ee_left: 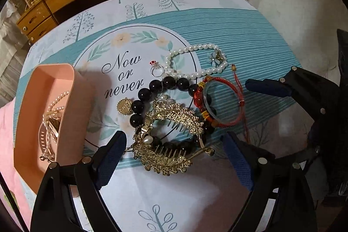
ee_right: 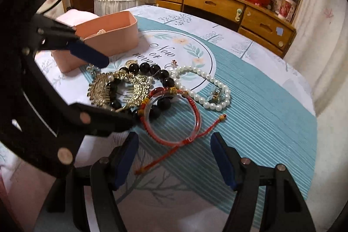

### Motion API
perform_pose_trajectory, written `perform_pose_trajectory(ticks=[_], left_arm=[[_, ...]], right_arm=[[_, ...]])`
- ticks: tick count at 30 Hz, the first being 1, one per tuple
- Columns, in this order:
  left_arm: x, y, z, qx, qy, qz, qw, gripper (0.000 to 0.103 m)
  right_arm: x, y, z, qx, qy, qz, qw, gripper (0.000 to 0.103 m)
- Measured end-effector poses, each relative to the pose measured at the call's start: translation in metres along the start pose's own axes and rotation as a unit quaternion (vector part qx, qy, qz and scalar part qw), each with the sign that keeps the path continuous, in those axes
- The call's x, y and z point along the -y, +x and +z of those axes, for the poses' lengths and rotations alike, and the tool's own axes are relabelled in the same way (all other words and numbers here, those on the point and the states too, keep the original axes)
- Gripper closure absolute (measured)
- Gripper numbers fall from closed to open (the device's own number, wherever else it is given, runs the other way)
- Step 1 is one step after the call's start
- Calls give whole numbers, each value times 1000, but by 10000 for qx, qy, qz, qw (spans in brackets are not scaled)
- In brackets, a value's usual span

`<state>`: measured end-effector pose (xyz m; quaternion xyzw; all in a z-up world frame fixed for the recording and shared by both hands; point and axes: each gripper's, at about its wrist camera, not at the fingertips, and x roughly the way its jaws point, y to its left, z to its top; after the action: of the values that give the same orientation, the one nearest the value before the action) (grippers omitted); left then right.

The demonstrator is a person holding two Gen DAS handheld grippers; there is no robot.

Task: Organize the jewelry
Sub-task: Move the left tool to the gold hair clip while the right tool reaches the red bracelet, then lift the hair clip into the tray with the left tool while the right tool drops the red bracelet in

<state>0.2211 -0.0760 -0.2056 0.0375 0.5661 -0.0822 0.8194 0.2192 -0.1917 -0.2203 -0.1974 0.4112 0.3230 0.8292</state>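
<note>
A heap of jewelry lies on a tabletop covered with a teal-and-white printed cloth, beside an open pink plastic box that already holds a strand of small pinkish pearls. Just beside the box, toward the heap's near side, sits an ornate gold filigree hair comb, tangled over a bracelet of large glossy black beads. Past the comb, away from the box, a red braided cord bracelet lies with a clear bangle. Beyond the black beads rest a white pearl necklace with a pale blue flower clasp, and a silver ring with a red stone.

The left gripper hangs just above the gold comb, its jaws standing wide open with the comb between them and nothing gripped. The right gripper hovers near the red cord bracelet, its jaws likewise apart and empty.
</note>
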Motion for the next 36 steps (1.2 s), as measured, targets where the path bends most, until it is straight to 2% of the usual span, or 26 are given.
perform_pose_trajectory(ticks=[5,9,11,12,21,26,36], left_arm=[[-6,2,1,75,-167,-83,9998,15],[-8,3,-1,93,-260,-158,9995,28],[-8,3,-2,127,-258,-106,9995,34],[-9,3,-2,141,-265,-102,9995,34],[-13,-8,-5,336,-336,-72,9988,34],[-19,-21,-2,425,-430,-122,9981,34],[-39,-63,2,912,-550,-233,9940,34]], right_arm=[[6,4,3,68,84,101,9999,34],[9,5,5,134,133,187,9996,34],[9,4,5,182,130,257,9994,45],[9,4,5,195,133,275,9993,49],[15,2,8,247,506,420,9975,49],[11,-3,13,241,485,359,9979,50],[-2,-19,28,476,785,366,9951,51]])
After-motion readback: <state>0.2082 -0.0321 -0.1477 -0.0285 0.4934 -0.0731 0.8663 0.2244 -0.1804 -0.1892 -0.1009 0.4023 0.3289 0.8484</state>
